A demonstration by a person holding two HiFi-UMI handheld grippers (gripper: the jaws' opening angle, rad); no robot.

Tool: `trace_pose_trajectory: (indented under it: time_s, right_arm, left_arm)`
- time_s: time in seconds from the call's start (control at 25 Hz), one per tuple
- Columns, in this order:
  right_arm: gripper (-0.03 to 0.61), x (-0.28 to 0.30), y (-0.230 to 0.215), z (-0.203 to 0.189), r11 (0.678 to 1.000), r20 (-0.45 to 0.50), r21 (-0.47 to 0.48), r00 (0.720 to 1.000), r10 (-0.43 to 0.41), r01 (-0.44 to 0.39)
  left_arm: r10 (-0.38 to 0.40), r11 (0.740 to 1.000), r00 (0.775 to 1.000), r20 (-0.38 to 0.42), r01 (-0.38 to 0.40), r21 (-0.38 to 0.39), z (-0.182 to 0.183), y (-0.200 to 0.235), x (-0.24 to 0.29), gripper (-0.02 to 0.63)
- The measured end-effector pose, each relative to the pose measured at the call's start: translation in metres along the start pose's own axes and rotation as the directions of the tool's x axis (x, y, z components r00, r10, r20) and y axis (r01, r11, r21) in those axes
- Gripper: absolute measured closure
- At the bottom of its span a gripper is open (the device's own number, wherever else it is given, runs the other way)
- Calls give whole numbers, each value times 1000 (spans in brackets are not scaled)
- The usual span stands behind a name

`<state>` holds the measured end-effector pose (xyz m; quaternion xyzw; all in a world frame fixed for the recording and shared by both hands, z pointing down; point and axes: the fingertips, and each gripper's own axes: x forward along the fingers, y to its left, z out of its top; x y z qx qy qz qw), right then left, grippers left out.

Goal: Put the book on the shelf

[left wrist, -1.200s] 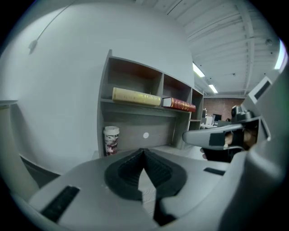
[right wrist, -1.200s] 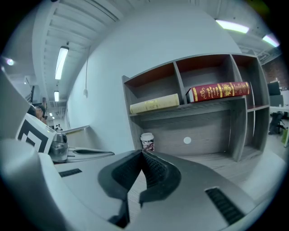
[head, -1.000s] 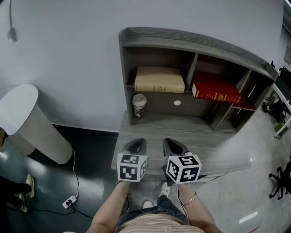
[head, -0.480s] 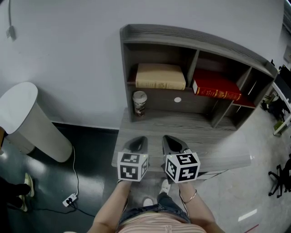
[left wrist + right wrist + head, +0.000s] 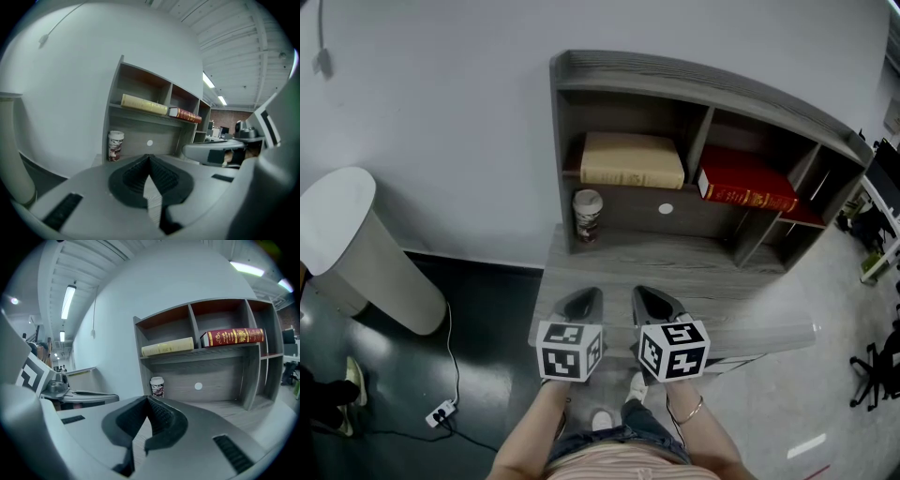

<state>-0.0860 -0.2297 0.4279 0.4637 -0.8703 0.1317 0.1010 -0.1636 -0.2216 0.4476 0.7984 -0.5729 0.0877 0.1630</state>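
Grey shelf point(image 5: 694, 80), upper centre, holds cream book point(image 5: 632, 159) and red book point(image 5: 746, 183) exactly as before; left gripper point(image 5: 581, 300) and right gripper point(image 5: 654, 300), both closed tight and empty, have barely shifted; placement looks finished.

My head camera looks steeply down on the shelf point(image 5: 694, 80); 2 others ride my left gripper point(image 5: 581, 300) and right gripper point(image 5: 652, 300), low, facing it. All 3 share it.

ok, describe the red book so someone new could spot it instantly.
Find the grey shelf unit against the white wall. Its upper level has compartments; the red book lies flat in the middle one. Red cover and gilt spine set it apart from the cream book lying in the compartment to its left.
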Motion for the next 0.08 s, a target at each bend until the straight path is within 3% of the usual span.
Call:
trace_pose_trajectory:
  time_s: [0.08]
  right_arm:
    - [571,-1,1,-4,1000,-9,5,1000,1,-1]
  left_arm:
    - [-1,1000,1000,-2,1,-12,-2,0,-3,601]
